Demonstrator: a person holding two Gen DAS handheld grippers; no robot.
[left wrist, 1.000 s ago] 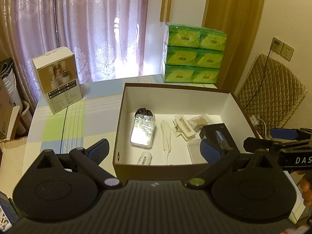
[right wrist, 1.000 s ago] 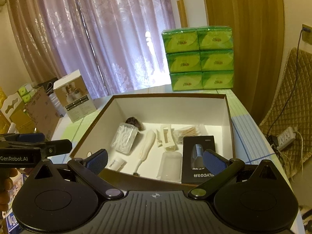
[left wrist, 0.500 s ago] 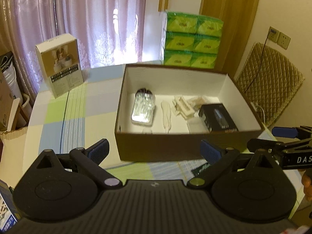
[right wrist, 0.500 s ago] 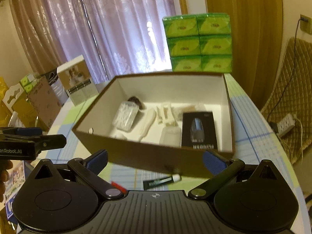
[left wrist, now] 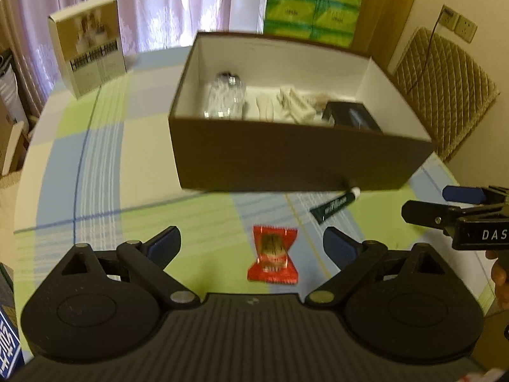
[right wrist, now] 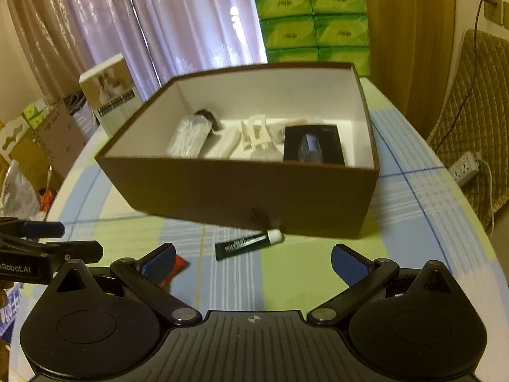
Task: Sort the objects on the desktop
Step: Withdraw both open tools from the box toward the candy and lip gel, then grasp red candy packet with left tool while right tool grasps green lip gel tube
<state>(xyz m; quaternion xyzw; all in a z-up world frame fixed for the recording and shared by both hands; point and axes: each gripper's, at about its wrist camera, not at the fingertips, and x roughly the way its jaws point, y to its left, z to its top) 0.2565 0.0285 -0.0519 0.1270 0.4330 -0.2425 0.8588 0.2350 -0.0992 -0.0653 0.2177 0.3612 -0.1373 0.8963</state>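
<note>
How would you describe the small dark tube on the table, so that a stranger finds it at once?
Start at the big brown open box on the checked tablecloth. Just in front of its near wall lies a slim dark green tube with a white cap, the cap end nearly at the wall. Its only loose neighbour is a flat red snack packet, nearer the grippers.

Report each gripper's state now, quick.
Left gripper: jaws open, empty, above the red snack packet.
Right gripper: jaws open, empty, near the dark green tube.
</note>
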